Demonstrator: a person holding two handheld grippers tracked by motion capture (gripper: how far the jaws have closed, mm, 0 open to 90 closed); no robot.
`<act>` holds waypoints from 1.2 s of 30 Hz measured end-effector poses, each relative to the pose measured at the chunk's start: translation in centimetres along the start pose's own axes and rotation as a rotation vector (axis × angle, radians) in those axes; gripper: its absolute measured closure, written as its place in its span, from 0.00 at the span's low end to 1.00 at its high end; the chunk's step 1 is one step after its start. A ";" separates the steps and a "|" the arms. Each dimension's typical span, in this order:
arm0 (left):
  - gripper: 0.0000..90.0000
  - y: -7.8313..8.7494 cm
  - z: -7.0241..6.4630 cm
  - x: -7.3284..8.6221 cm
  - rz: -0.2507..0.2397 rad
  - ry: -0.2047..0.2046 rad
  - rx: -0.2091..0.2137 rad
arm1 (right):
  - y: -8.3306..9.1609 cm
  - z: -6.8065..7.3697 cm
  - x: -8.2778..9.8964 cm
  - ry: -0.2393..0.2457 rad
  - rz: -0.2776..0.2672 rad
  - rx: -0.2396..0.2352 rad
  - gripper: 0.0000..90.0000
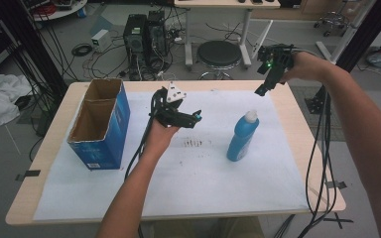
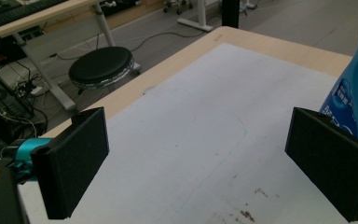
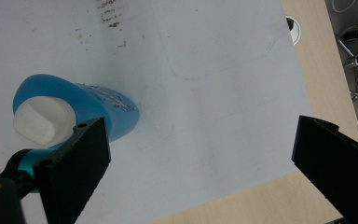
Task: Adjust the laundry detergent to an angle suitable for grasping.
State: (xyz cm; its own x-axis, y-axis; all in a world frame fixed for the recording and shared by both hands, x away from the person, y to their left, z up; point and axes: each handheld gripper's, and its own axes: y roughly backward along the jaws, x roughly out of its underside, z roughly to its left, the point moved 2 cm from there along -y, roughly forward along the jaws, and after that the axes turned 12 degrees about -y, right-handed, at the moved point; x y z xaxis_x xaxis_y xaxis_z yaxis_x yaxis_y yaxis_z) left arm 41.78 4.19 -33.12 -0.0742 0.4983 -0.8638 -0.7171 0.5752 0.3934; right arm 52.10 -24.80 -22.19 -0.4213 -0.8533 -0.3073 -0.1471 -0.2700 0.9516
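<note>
Two forearms are rising from the bottom edge of the high view over the table [image 1: 297,134], which is wearing a white sheet [image 1: 203,173] across most of its top. At the right of that frame the longer arm is stretching up and bending inward at the wrist, so the right gripper [image 1: 262,89] is hanging above the table's far right corner, tilting down toward the sheet. Its own view is showing both jaws standing wide apart with nothing between them. Near the centre, the other forearm is reaching forward with the palm turned up, and the left gripper [image 1: 196,118] is pointing toward the right of the frame; its jaws too are gaping, holding nothing.

At the left of the high view a blue cardboard box [image 1: 101,126] is standing open-topped. Right of centre the blue bottle [image 1: 242,136] with its white cap is standing upright on the sheet, apart from both tools. In the left gripper view the bottle [image 2: 354,98] is being cut off by the right edge; in the right gripper view one jaw is hiding part of it [image 3: 74,107]. Smallest, brown stains [image 1: 193,143] are dotting the sheet.
</note>
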 end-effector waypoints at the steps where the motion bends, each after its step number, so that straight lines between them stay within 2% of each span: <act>1: 0.07 -0.1 -0.2 0.1 -0.008 0.010 0.004 | 0.0 0.1 0.0 -0.001 -0.002 0.000 0.04; 5: 0.07 -0.2 -0.7 0.6 -0.034 0.025 0.010 | 0.0 0.1 0.0 0.001 -0.001 0.000 0.04; 9: 0.07 -0.2 -1.0 0.9 -0.060 0.049 -0.005 | 0.1 0.1 0.0 0.004 -0.008 0.001 0.04; 14: 0.07 -0.1 -1.9 1.2 -0.103 0.097 -0.037 | 0.1 0.1 -0.1 0.005 -0.009 -0.001 0.04; 17: 0.07 -0.1 -2.8 1.5 -0.107 0.121 -0.067 | 0.0 0.1 -0.1 0.004 -0.008 0.001 0.04; 21: 0.07 -0.1 -4.0 1.8 -0.147 0.162 -0.091 | 0.0 0.1 -0.1 0.002 -0.009 0.000 0.04; 23: 0.07 -0.2 -4.7 1.9 -0.164 0.170 -0.086 | -0.1 0.1 -0.1 0.002 -0.008 -0.001 0.04; 27: 0.07 -0.3 -5.8 2.0 -0.178 0.159 -0.077 | 0.0 0.1 -0.2 0.008 -0.010 -0.002 0.04; 32: 0.07 -0.3 -7.0 2.2 -0.190 0.162 -0.081 | 0.0 0.1 -0.1 0.001 -0.010 0.001 0.04; 36: 0.07 -0.3 -7.6 2.4 -0.198 0.176 -0.091 | 0.0 0.2 -0.2 0.015 -0.013 -0.002 0.04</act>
State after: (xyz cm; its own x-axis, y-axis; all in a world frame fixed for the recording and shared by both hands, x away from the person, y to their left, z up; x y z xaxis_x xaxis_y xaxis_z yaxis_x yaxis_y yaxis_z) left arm 36.56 0.25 -37.72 -0.0403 0.2568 -0.9656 -0.7881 0.5859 0.1887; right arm 52.00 -24.58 -22.12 -0.4062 -0.8562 -0.3192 -0.1507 -0.2818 0.9476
